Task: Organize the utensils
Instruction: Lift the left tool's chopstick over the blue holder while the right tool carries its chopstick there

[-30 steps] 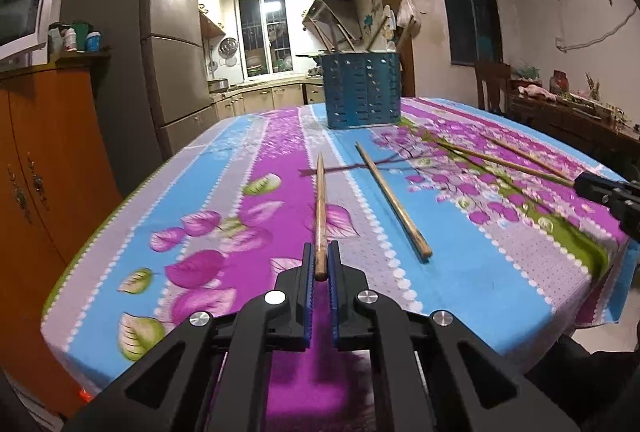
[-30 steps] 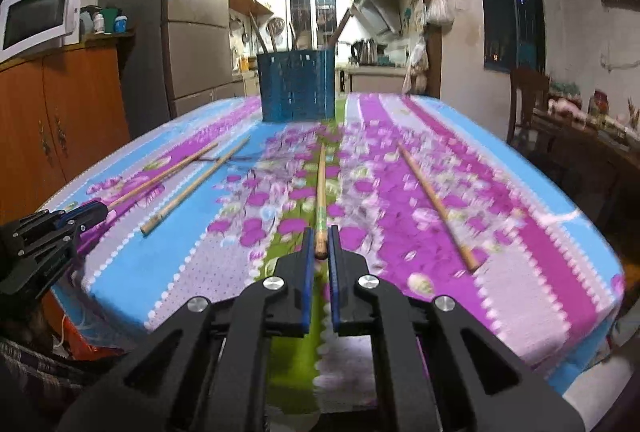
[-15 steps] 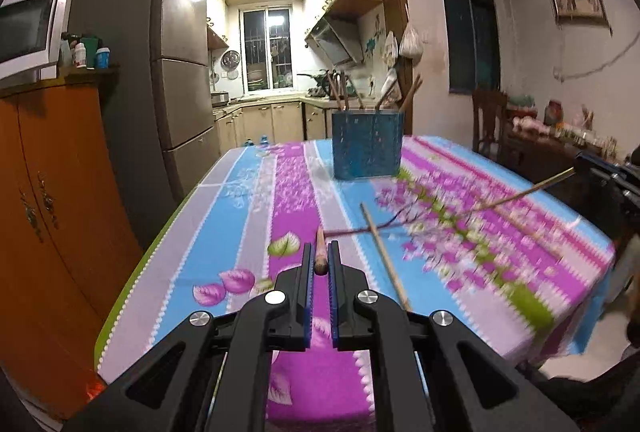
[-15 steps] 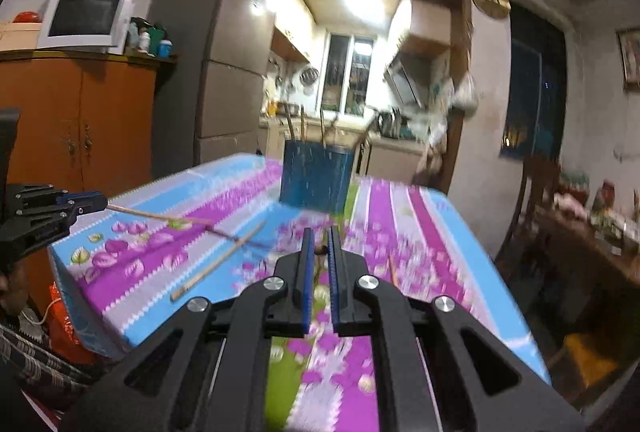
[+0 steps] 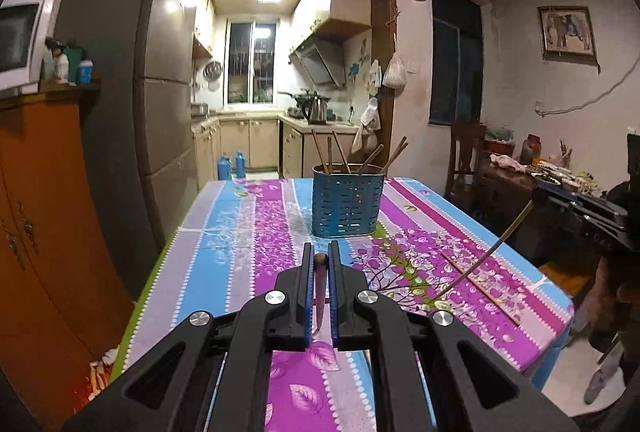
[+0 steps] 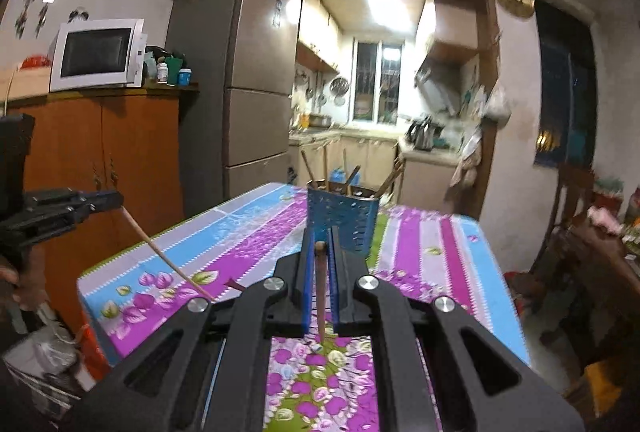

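A blue perforated utensil holder (image 5: 346,205) stands on the flowered tablecloth with several chopsticks in it; it also shows in the right wrist view (image 6: 342,219). My left gripper (image 5: 320,261) is shut on a wooden chopstick (image 5: 319,292) that hangs down between the fingers, lifted above the table. My right gripper (image 6: 320,247) is shut on another chopstick (image 6: 321,296), also hanging down. Each gripper shows in the other's view: the right gripper at the right edge (image 5: 538,193), the left gripper at the left edge (image 6: 116,199).
One chopstick (image 5: 478,284) lies on the tablecloth (image 5: 248,232) at the right. A fridge (image 6: 240,104) and an orange cabinet (image 6: 100,160) with a microwave (image 6: 98,54) stand to the left. A chair (image 5: 464,156) and a cluttered side table (image 5: 520,172) are at the right.
Both grippers have lifted their chopsticks off the table and tilted up; the chopsticks now hang steeply down. The holder looks closer and more central in both views.
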Motion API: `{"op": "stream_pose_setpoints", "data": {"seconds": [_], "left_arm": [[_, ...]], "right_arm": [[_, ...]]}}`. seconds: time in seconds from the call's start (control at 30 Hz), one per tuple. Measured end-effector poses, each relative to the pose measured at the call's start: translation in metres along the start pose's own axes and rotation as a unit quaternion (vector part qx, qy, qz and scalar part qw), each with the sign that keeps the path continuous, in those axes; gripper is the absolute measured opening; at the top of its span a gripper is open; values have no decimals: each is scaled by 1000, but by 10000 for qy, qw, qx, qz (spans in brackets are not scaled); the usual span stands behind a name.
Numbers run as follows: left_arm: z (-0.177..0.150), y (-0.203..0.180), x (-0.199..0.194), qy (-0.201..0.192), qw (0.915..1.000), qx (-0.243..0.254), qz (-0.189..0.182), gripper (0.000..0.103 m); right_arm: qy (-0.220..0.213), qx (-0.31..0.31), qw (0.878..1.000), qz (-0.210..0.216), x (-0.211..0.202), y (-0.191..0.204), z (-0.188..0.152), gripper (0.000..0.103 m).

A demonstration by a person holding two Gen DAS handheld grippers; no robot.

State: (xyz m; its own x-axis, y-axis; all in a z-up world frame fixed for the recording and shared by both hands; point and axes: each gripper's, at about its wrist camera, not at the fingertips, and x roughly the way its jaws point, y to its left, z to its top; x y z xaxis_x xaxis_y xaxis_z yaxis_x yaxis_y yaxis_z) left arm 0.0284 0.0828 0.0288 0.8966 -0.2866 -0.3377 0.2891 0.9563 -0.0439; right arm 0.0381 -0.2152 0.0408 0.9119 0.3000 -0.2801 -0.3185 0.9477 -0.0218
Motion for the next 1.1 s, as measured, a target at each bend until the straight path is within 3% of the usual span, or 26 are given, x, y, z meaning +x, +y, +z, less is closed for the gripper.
{"op": "stream_pose_setpoints", "data": {"seconds": [0.23, 0.6, 1.1], "left_arm": [[31, 8, 25, 271, 9991, -203, -246, 8], [95, -4, 17, 200, 9987, 237, -412, 8], [124, -20, 65, 663, 9952, 479, -542, 8]], "right_arm": [[438, 379, 9980, 255, 27, -21, 33, 5], [511, 138, 9980, 333, 40, -15, 70, 5], [891, 360, 9939, 548, 66, -28, 108, 5]]}}
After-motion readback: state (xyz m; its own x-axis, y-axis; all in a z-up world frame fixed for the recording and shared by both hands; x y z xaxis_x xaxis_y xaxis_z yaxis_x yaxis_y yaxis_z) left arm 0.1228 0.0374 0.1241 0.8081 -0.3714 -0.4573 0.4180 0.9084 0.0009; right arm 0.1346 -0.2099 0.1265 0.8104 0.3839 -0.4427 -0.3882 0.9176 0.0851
